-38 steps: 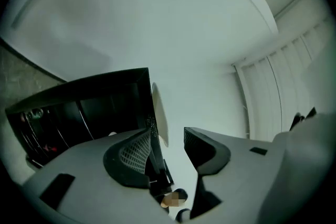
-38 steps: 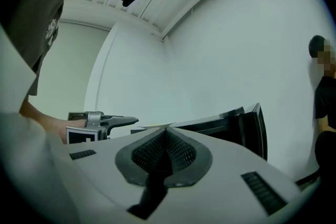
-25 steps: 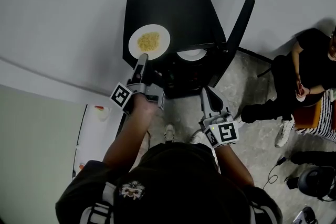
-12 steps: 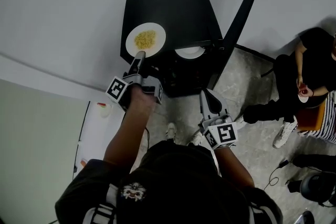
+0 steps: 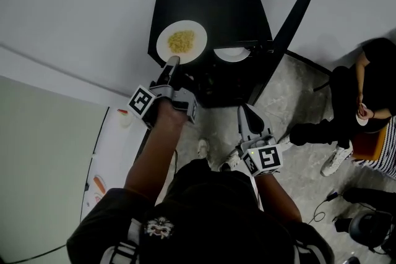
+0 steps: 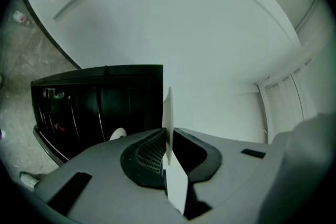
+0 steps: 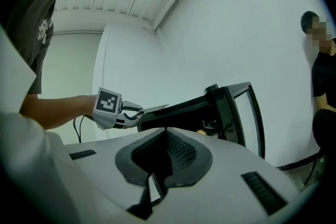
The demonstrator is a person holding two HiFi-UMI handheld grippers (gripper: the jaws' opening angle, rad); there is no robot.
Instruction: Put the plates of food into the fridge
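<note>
While the left gripper [image 5: 171, 65] was closing its jaws on the near rim of the plate [image 5: 166, 50], which sat on top of the fridge [image 5: 216, 0] at its front left corner, the step in hand looked to be the pickup. The left gripper view showed the thin rim edge-on between the two pads, both seeming to touch it. To do this well, the grip would need to bite past the raised lip rather than pinch its very edge, since a plate held from one side tends to droop away from the gripper. The lift should be slow and level, so that the food [image 5: 181, 41] did not slide. From the top of the fridge the plate would then have to go down and round into the open front, clear of the door [image 5: 288, 25] standing wide at the fridge's right. It should land on free shelf space beside the second plate [image 5: 232, 54] just inside.

The right gripper [image 5: 246, 110] hung in front of the fridge, below its opening, jaws fully together on nothing.

The plate was round, white and smooth, likely glazed, so probably slippery against the pads, which were dark with a fine ribbed texture. The food was a loose pale-yellow heap in the plate's middle, its kind too small to tell. The fridge was a boxy, glossy black cabinet, with thin rails dimly visible inside.
</note>
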